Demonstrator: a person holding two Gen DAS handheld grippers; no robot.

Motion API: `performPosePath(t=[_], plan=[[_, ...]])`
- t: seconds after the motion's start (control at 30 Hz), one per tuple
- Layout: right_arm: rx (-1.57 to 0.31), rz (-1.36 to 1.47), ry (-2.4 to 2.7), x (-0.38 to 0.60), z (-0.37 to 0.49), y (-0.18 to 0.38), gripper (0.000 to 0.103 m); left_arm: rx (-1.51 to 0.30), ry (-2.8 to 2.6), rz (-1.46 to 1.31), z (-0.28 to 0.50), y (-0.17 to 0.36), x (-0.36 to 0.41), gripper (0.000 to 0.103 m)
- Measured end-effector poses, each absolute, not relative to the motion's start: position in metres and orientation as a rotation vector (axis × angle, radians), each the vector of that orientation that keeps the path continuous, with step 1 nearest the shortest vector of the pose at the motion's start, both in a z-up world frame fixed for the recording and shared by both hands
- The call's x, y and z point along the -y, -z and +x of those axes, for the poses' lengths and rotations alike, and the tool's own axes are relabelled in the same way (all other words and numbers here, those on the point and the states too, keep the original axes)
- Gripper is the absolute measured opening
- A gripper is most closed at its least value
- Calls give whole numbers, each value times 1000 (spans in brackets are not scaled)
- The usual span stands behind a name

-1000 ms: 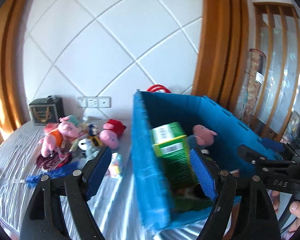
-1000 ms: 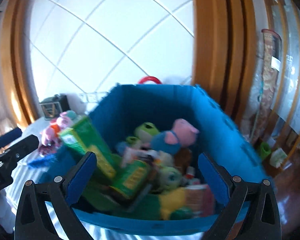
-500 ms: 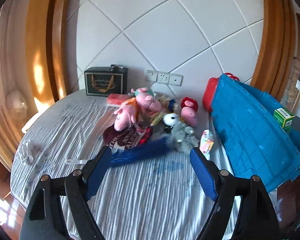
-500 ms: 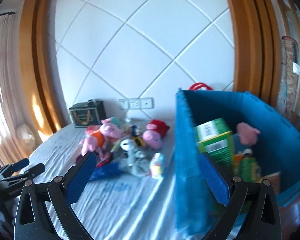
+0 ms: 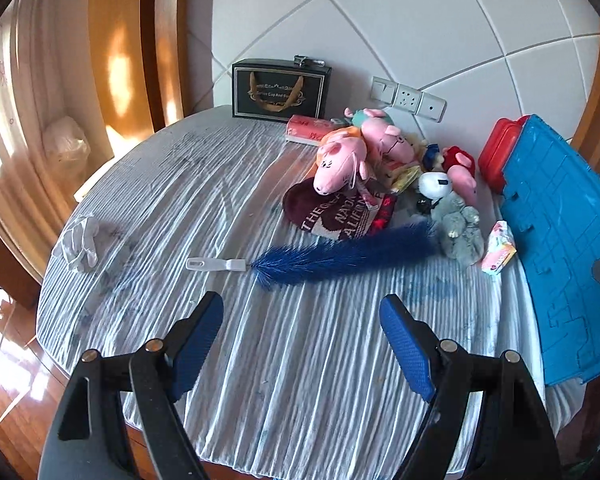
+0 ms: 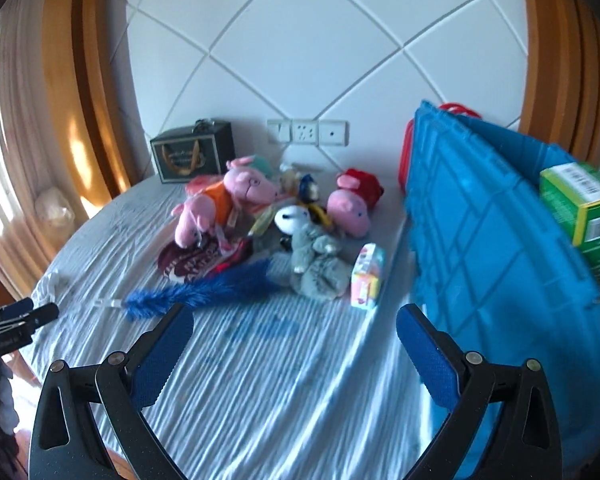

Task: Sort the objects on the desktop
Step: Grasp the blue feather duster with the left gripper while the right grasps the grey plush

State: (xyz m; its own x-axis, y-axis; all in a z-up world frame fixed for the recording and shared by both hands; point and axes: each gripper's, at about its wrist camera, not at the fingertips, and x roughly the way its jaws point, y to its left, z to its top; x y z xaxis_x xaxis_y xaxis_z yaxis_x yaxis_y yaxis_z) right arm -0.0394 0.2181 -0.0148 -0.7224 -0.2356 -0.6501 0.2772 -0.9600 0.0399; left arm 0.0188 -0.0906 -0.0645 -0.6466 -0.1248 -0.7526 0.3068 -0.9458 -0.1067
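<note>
Both tongs are spread wide with nothing between the blue pads. The left tongs [image 5: 301,344] hang tilted down over the desk's [image 5: 180,200] near edge, touching nothing. The right tongs [image 6: 294,350] angle down the same way, just beside the blue crate [image 6: 500,248] at the right edge. The plush pile [image 5: 380,160] sits toward the far edge, and the blue feather duster [image 5: 340,258] lies mid-desk in front of it.
</note>
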Motion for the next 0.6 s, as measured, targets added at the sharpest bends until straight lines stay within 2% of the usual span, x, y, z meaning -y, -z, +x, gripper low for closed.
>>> performPosePath(t=[0.17, 0.3, 0.6], plan=[[-102, 1067, 2634, -215, -82, 58, 103, -342, 2577, 1232, -9, 99, 100, 80], [-86, 1215, 2576, -213, -110, 91, 103, -282, 2524, 1346, -39, 129, 107, 80], [-73, 1367, 2596, -209, -150, 131, 103, 81, 2606, 1530, -135, 179, 92, 80]])
